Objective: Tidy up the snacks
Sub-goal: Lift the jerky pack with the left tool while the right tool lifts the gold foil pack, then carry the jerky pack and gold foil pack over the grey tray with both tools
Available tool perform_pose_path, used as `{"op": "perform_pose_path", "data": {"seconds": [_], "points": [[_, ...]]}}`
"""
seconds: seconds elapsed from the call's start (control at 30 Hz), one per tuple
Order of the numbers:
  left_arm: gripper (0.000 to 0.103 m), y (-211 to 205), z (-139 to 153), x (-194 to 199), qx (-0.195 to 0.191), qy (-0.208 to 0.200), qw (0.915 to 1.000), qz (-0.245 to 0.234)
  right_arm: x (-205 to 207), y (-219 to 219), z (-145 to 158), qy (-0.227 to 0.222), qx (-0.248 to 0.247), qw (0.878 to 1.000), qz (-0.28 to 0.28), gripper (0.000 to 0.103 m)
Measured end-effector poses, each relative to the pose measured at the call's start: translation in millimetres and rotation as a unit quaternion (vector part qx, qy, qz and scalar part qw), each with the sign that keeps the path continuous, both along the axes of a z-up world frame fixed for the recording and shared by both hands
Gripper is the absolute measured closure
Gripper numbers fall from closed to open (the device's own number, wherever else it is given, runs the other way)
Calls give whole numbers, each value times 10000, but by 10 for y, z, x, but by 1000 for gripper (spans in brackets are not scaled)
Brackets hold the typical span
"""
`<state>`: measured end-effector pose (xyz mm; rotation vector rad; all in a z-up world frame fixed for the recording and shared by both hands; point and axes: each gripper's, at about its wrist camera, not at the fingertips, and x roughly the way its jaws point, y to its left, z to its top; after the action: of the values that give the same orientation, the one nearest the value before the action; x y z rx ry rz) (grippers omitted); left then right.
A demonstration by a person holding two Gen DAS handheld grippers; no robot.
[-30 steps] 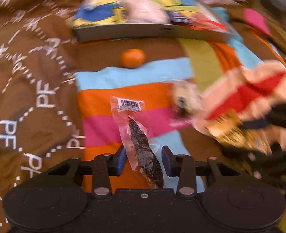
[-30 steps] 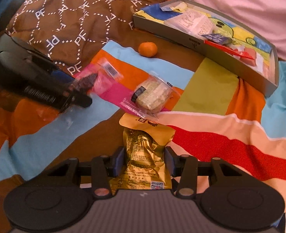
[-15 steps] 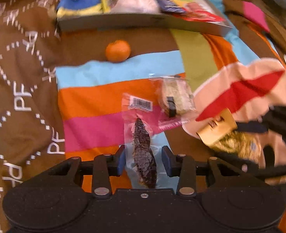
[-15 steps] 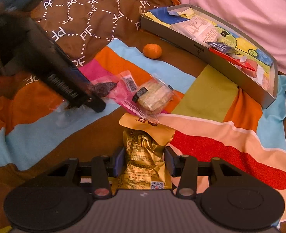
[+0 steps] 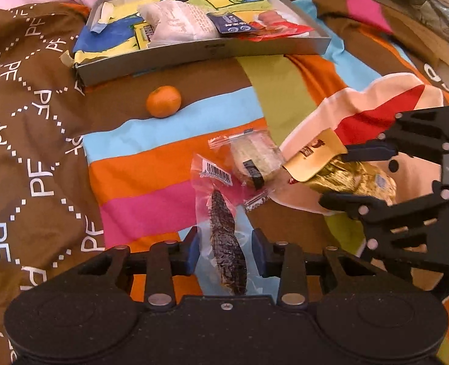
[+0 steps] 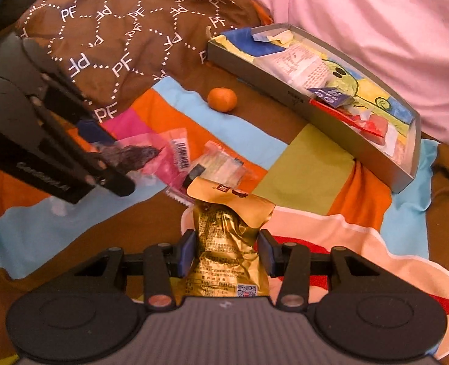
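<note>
My left gripper (image 5: 224, 249) is shut on a clear packet with a dark dried snack (image 5: 224, 237); the packet's barcoded end points forward. From the right wrist view, the left gripper (image 6: 108, 158) holds that packet (image 6: 139, 155) low over the striped blanket. My right gripper (image 6: 227, 252) is shut on a crumpled gold packet (image 6: 224, 243), also seen at the right of the left wrist view (image 5: 315, 161). A clear biscuit packet (image 5: 254, 158) lies between them on the blanket. The grey tray (image 5: 209, 50) with several snacks sits farther back.
A small orange (image 5: 163, 101) rests on the blanket in front of the tray. A brown patterned pillow (image 6: 127, 30) rises at the left, and pink bedding (image 6: 376, 30) lies behind the tray. The right gripper (image 5: 352, 176) stands close on the left one's right side.
The left gripper has carried the dark snack packet right, up beside the biscuit packet. The right gripper has raised the gold packet a little; its top edge now overlaps the biscuit packet.
</note>
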<state>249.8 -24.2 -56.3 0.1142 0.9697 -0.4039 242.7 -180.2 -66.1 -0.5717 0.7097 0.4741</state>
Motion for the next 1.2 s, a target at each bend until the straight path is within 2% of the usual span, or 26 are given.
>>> {"op": "perform_pose_path", "data": {"seconds": [0.27, 0.5, 0.67, 0.93, 1.2], "points": [[66, 135, 47, -54, -179, -27, 9996, 222, -29, 10, 36, -107, -17, 9999, 51, 55], [66, 180, 156, -113, -375, -294, 9985, 285, -26, 20, 131, -393, 12, 9992, 94, 55], [66, 218, 312, -2, -611, -540, 9956, 451, 59, -6, 318, -722, 155, 9973, 52, 54], [66, 209, 686, 515, -904, -1213, 9850, 828, 430, -61, 706, -1323, 481, 9898, -207, 54], [66, 99, 975, 1348, -1032, -1678, 9703, 1406, 1206, -132, 975, -1667, 909, 9783, -826, 54]]}}
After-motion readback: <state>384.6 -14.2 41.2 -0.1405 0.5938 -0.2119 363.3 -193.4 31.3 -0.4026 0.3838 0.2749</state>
